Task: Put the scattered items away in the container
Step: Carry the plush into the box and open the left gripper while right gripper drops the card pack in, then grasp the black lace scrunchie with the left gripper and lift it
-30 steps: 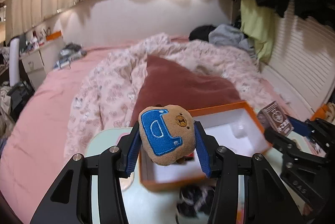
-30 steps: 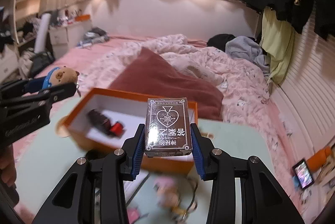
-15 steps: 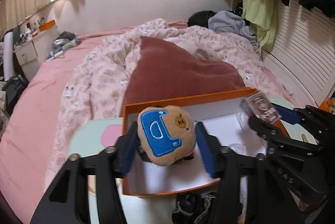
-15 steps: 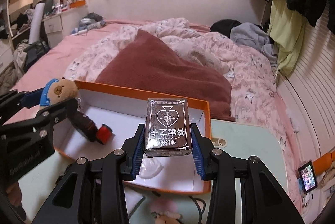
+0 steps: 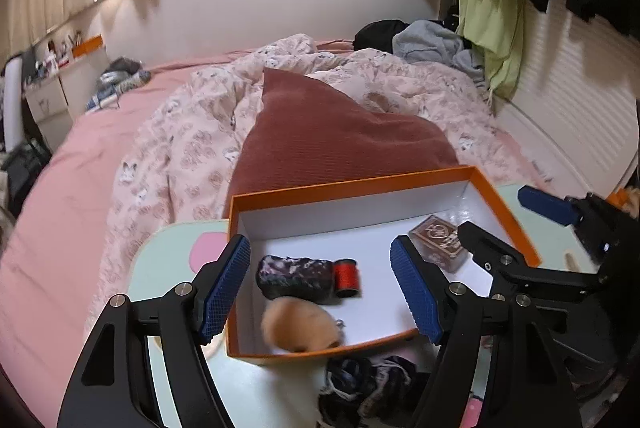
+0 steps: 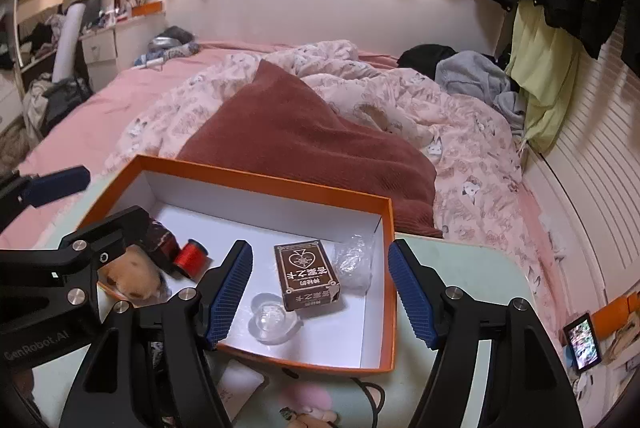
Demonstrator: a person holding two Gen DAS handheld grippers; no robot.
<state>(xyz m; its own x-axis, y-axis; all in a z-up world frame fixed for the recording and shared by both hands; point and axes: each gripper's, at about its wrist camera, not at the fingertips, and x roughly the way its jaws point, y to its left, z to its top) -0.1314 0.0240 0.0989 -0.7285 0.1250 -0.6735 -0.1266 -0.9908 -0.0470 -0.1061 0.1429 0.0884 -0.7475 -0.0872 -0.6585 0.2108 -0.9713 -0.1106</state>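
An orange box (image 5: 352, 185) with a white inside stands on a pale green table; it also shows in the right wrist view (image 6: 256, 179). My left gripper (image 5: 320, 288) is open above it. The brown plush bear (image 5: 300, 326) lies blurred in the box's near part, also in the right wrist view (image 6: 132, 276). My right gripper (image 6: 320, 292) is open above the brown card pack (image 6: 306, 274), which lies flat in the box (image 5: 438, 242). A dark pouch (image 5: 294, 276), a red thread spool (image 5: 346, 276) and a clear lid (image 6: 272, 320) lie in the box too.
A dark tangled cloth item (image 5: 368, 384) lies on the table in front of the box. A pink plush item (image 6: 308, 402) and a white card (image 6: 240, 386) lie near the table's front. A bed with a maroon pillow (image 5: 332, 135) is behind the table.
Both grippers have opened. The bear has dropped from the left gripper into the box, and the card pack has dropped from the right gripper onto the box floor.
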